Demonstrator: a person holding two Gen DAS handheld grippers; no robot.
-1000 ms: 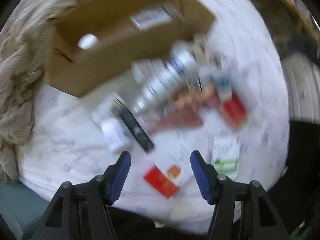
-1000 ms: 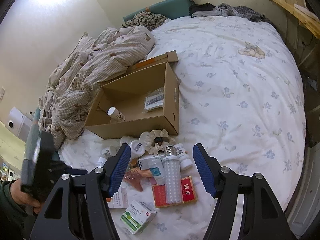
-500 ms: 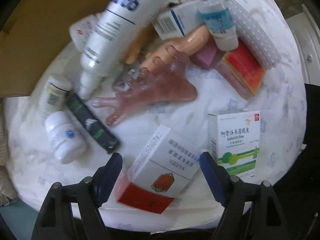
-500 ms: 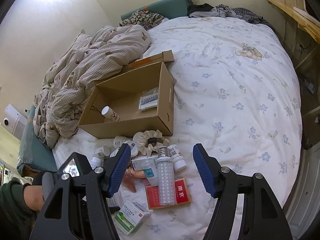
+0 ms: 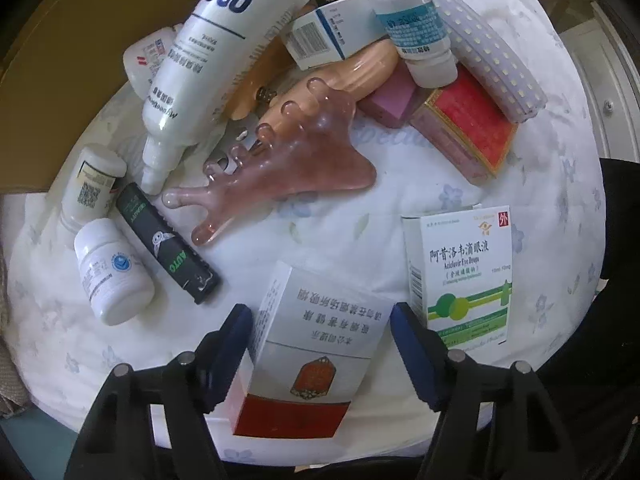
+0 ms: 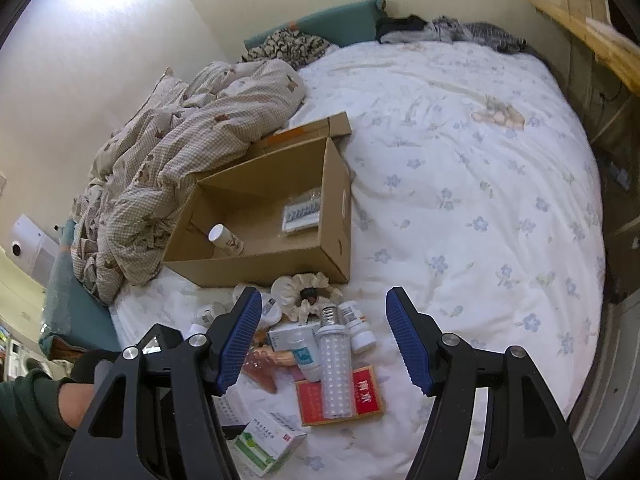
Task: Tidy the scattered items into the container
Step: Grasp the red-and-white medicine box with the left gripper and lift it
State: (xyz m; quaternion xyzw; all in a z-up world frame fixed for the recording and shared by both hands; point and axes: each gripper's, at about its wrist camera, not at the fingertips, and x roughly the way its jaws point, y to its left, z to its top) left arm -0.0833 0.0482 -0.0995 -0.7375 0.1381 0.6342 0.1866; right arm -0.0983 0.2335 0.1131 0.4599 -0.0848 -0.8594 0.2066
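A: Left wrist view first. Left tongs [image 5: 322, 344] spread apart, straddling the white-and-red cigarette pack [image 5: 316, 360]; pads [image 5: 236, 340] close beside its edges, contact hard to tell. Nearer to the pack than half a second ago, pack now filling the gap.

B: Around it?

A: Eye-drops box [image 5: 460, 276] just right of the pack. Pink scraping comb [image 5: 280, 176] lying flat beyond, black lighter [image 5: 168, 248] and small white pill bottle [image 5: 112, 272] to the left, big white spray bottle [image 5: 212, 64] leaning over the pile. Red box [image 5: 464, 128] under the LED corn bulb [image 5: 480, 40]. All on the flowered bed sheet [image 5: 340, 232], unmoved since before.

B: Right wrist view?

A: Right tongs [image 6: 320, 340] wide apart, gripping nothing, hovering above the pile much as earlier. Cardboard box [image 6: 280, 216] on the bed just behind the pile, holding one white bottle [image 6: 226, 240] and a clear packet [image 6: 302, 212]. Sleeved hand [image 6: 72, 396] low at left, further in than before.
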